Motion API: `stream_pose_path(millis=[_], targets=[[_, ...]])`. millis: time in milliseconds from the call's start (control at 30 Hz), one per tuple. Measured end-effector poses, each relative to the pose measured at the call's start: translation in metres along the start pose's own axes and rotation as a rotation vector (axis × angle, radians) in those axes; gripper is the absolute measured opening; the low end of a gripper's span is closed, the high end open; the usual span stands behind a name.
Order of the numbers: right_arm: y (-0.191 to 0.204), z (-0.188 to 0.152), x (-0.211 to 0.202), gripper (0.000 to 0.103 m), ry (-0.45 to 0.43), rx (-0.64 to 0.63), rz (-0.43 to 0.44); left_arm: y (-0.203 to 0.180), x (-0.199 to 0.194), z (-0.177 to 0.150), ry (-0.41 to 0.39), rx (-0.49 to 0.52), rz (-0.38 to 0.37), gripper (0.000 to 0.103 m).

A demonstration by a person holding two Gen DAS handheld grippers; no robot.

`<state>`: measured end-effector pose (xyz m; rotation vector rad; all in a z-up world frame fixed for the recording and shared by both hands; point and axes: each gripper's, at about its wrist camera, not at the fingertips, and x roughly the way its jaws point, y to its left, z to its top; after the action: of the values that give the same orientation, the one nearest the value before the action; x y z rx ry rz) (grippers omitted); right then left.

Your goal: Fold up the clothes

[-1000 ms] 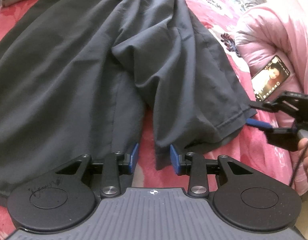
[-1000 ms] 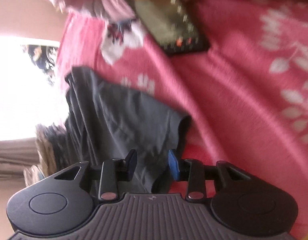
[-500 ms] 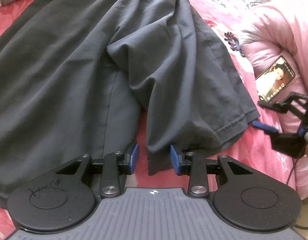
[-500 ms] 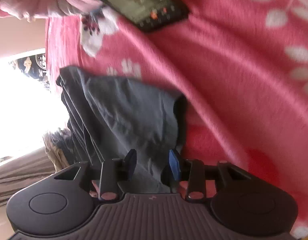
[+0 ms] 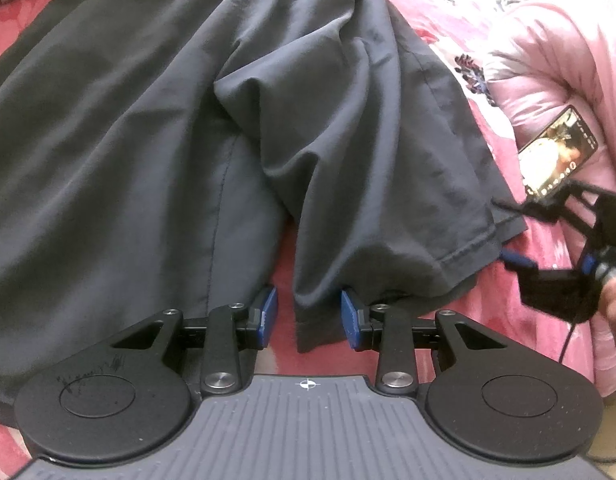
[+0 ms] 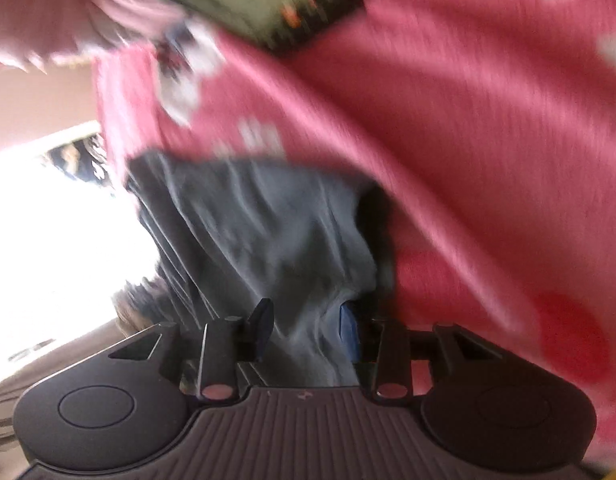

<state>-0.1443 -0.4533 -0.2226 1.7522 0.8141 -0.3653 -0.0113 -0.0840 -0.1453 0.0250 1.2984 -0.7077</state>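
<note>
While no writing reads, left gripper and right gripper gape around dark shorts hem.

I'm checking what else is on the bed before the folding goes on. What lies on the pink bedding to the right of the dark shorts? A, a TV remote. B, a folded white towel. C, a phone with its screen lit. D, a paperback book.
C: in the left wrist view a phone with a bright, lit screen lies on the pink quilt, to the right of the dark shorts.
</note>
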Motion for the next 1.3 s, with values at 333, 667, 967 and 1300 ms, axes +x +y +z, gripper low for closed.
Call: stream_pose_path(millis=[333,667,967,1300], targets=[[0.019,0.004,-0.016,0.004,-0.187,-0.170,0.025,-0.009,0.005,-0.004,0.035,0.096,-0.028,0.034],[0.038,0.005,-0.054,0.003,-0.317,-0.432,-0.148,-0.013,0.004,-0.008,0.047,0.093,-0.094,0.044],[0.030,0.007,-0.077,0.012,-0.343,-0.565,-0.297,-0.002,0.025,0.010,0.083,-0.078,-0.163,0.054],[0.052,0.014,-0.033,0.033,-0.242,-0.730,-0.274,-0.006,0.032,0.017,0.107,-0.086,-0.154,0.050]])
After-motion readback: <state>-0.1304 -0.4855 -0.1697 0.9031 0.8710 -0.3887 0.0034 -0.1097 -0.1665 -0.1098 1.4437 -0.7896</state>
